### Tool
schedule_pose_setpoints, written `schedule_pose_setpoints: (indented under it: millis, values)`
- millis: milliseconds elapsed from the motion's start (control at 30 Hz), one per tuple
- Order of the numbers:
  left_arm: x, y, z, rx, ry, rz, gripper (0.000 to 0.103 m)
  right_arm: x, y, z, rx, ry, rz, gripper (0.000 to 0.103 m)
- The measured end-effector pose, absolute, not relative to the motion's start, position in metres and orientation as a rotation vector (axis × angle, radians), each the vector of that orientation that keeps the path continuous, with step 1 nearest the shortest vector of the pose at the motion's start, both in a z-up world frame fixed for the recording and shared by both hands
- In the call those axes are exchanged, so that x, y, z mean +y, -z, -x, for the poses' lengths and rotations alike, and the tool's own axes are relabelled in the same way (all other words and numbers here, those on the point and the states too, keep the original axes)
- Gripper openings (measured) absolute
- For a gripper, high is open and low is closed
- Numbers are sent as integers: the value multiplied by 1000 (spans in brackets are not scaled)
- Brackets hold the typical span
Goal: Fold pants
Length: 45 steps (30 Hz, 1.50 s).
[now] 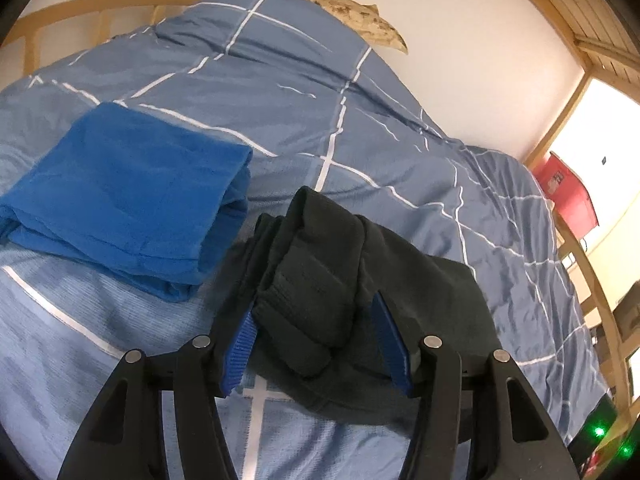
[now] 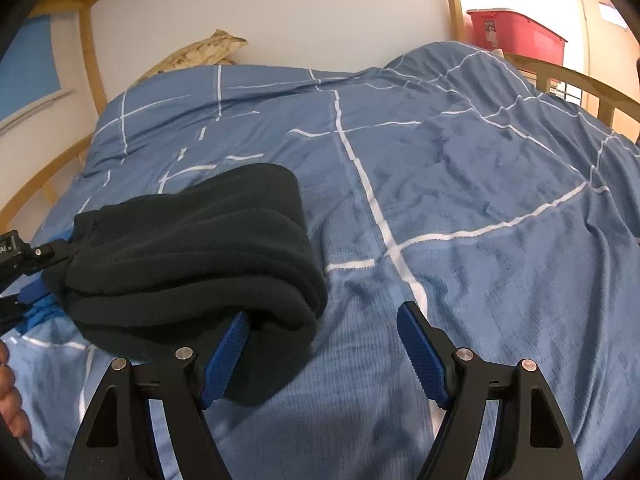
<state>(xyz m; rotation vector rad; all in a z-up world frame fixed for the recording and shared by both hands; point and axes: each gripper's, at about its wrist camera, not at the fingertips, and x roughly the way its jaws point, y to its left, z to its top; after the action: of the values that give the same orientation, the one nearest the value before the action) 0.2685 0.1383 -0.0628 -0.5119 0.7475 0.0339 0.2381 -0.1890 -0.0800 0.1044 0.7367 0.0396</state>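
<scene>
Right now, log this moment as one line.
stage: final fold | black pants: folded bundle on bed | left claw: around bundle | right claw: open, beside bundle | blue garment: folded alongside

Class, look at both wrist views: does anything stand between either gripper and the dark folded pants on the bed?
Nothing visible does. The dark pants lie between the left gripper fingers, and the right gripper is at their edge.

blue checked duvet [image 1: 400, 128] | red bin [image 2: 516, 36] | folded blue cloth [image 1: 128, 196]
</scene>
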Motion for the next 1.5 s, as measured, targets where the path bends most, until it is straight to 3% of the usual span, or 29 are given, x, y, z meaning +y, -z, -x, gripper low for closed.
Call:
schedule_pose_setpoints:
  millis: [133, 167, 200, 267, 400, 467, 633, 867, 933, 1000, 1033, 1067, 1200, 1300, 1433, 1500]
  values:
    - [138, 60, -271, 722, -11, 570, 55, -186, 82, -245, 731, -65, -89, 69]
    - [138, 61, -273, 727, -5, 580, 48, -185, 83, -246, 730, -73, -90, 67]
    - [139, 62, -273, 733, -3, 583, 31, -185, 84, -249, 733, -81, -95, 66]
    - [140, 65, -278, 760, -4, 575, 17, -184, 85, -252, 740, -91, -98, 59]
    - [142, 64, -272, 750, -9, 563, 16, -180, 84, -252, 731, -98, -82, 55]
    - [145, 64, -267, 754, -47, 552, 16, -178, 84, -250, 727, -105, -75, 43]
    - [154, 71, -254, 753, -110, 569, 16, -171, 75, -239, 690, -94, -16, 26]
    - [160, 92, -252, 806, -103, 619, 16, -164, 87, -237, 758, 11, 92, 24]
    - [157, 91, -252, 808, -97, 592, 17, -170, 89, -239, 793, 20, 76, 30]
    - [154, 87, -250, 804, -103, 544, 27, -175, 86, -236, 796, 42, 72, 46]
    - [154, 84, -249, 799, -105, 521, 31, -176, 84, -235, 804, 56, 77, 60]
    - [153, 81, -245, 794, -121, 492, 41, -178, 81, -232, 813, 70, 84, 67]
    - [153, 62, -221, 728, -136, 402, 57, -176, 65, -211, 795, 64, 120, 68]
    - [151, 48, -201, 682, -125, 341, 61, -177, 46, -189, 716, 48, 115, 71]
    - [150, 41, -191, 636, -88, 330, 76, -181, 22, -175, 570, 3, 64, 88]
    - [149, 41, -196, 642, -59, 346, 80, -183, 16, -181, 533, -35, 21, 90]
